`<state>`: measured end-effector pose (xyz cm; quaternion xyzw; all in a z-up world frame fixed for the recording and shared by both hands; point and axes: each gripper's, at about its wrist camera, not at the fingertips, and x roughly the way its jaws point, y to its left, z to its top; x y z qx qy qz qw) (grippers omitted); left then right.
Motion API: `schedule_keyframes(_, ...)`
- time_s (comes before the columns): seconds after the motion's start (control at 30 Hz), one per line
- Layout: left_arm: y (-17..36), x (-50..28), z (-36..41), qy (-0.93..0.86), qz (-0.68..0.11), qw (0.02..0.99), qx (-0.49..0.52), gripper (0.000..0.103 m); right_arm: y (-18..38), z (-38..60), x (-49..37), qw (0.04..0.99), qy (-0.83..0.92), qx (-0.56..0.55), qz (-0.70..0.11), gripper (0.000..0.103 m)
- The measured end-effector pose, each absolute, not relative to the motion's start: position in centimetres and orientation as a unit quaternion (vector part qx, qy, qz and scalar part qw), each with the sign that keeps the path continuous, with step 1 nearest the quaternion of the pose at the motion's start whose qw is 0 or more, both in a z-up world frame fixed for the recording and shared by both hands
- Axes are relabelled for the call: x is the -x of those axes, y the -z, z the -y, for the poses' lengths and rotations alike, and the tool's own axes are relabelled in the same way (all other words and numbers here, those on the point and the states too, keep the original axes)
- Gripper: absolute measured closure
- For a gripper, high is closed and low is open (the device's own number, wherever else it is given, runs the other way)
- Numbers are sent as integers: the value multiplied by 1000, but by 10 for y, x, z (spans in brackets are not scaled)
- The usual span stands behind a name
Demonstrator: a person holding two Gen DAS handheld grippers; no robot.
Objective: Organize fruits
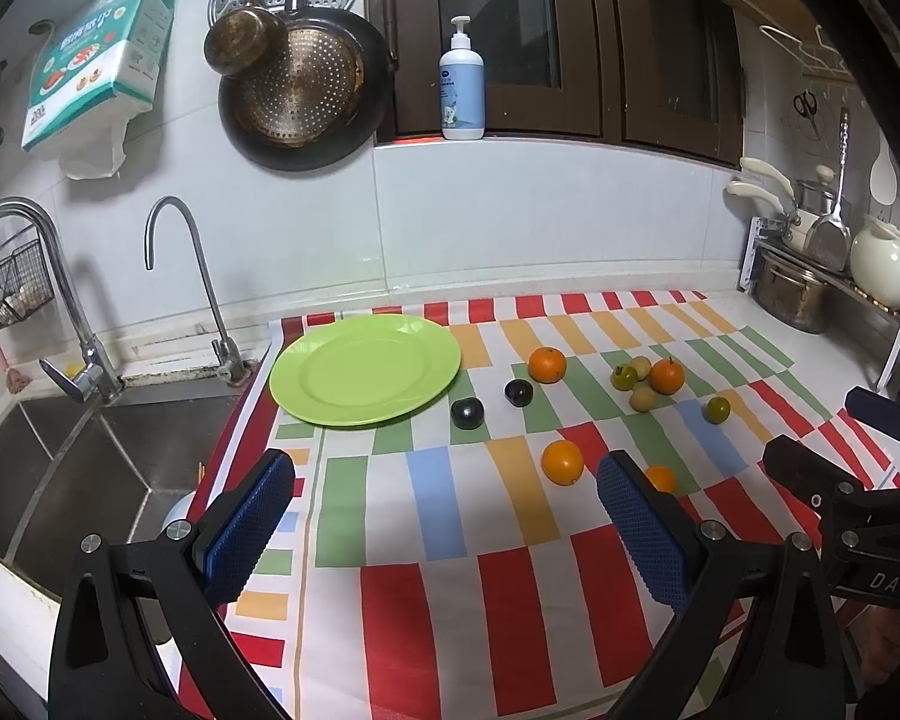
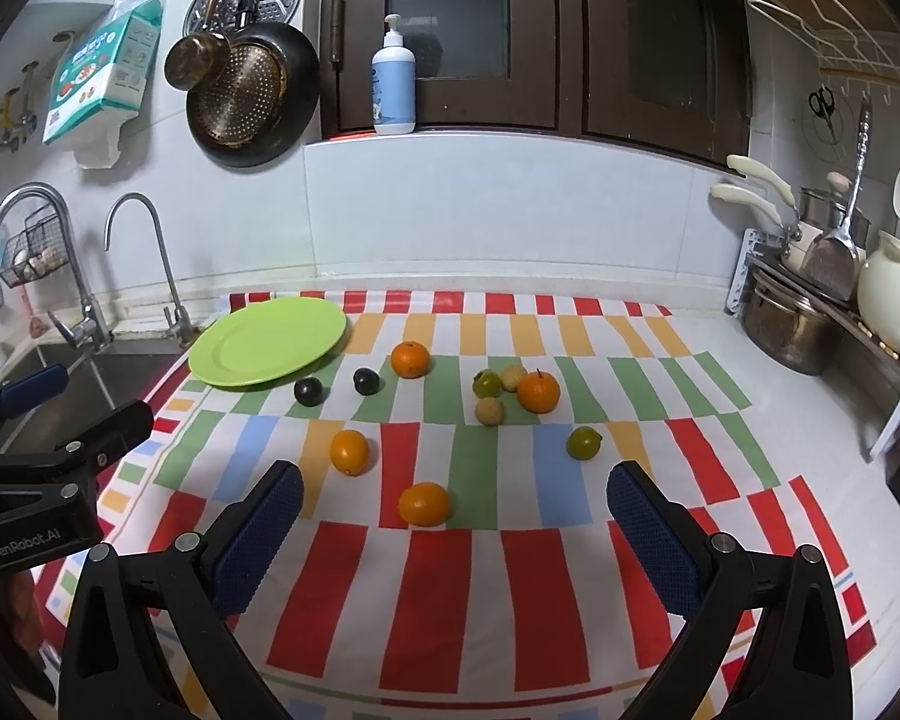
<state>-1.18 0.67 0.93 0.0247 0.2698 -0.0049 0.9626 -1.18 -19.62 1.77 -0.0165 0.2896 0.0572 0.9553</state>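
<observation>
On the striped tabletop (image 2: 510, 588), far left: empty green plate (image 2: 267, 343) | centre: oranges (image 2: 424, 504), dark plums (image 2: 308, 390), green fruits (image 2: 584, 442) scattered ahead of both tongs | left tongs (image 1: 447, 531) gaping, empty | right tongs (image 2: 455, 540) gaping, empty

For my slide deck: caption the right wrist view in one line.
Open right tool hovers over striped cloth strewn with fruit, nearest an orange; the green plate sits empty.

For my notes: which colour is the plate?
Light green plate, plain, nothing on it; left wrist view shows it best.
</observation>
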Motion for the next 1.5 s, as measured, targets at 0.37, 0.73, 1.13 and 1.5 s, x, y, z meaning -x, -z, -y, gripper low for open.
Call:
schedule_keyframes(0.37, -10, 10, -7, 9, -267, 963, -25, 1, -18, 196, 12, 956, -58, 17, -289, 1)
schedule_keyframes(0.73, -11, 9, -6, 10, -266, 964, -25, 1, -18, 196, 11, 955, -58, 17, -289, 1)
schedule_keyframes(1.13, -10, 8, -4, 14, -264, 964, -25, 1, -18, 196, 11, 956, -58, 17, -288, 1)
schedule_keyframes(1.5, -9, 6, -3, 16, -265, 964, -24, 2, -17, 196, 10, 956, -59, 16, -288, 1)
